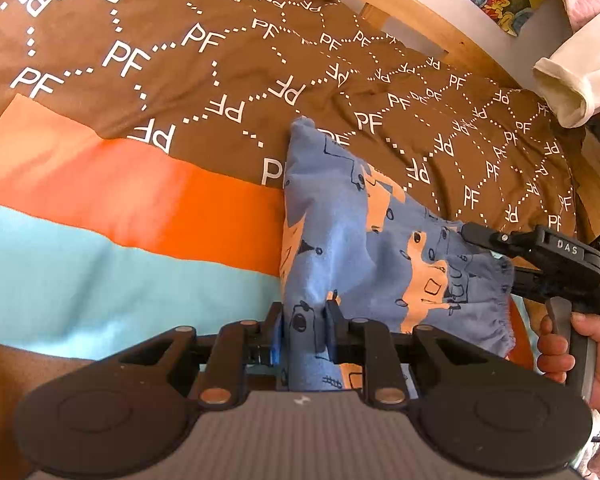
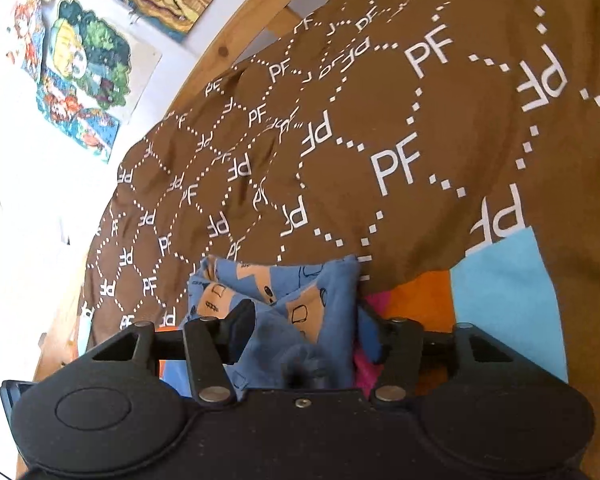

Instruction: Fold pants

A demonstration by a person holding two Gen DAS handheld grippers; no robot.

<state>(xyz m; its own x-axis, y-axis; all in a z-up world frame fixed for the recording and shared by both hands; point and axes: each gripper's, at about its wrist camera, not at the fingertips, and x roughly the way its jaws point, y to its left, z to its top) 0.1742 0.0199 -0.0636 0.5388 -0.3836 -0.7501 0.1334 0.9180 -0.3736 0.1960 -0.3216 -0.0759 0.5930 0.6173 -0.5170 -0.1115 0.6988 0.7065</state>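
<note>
The pants (image 1: pixel 364 240) are small, blue with orange patches and black drawings. They lie on the brown "PF" bedspread (image 1: pixel 180 72). My left gripper (image 1: pixel 303 332) is shut on a fold of the pants at the near edge. My right gripper (image 1: pixel 470 234) enters from the right in the left wrist view, with its tip on the gathered waistband (image 1: pixel 496 304). In the right wrist view my right gripper (image 2: pixel 306 336) has blue pants cloth (image 2: pixel 280 312) bunched between its fingers, which stand fairly wide apart around it.
The bedspread has orange (image 1: pixel 188 200) and light blue (image 1: pixel 100 272) stripes at the near side. A wooden bed frame (image 1: pixel 440 28) runs along the far edge by a white wall with colourful pictures (image 2: pixel 84 72). A cream cloth (image 1: pixel 572 84) hangs at the right.
</note>
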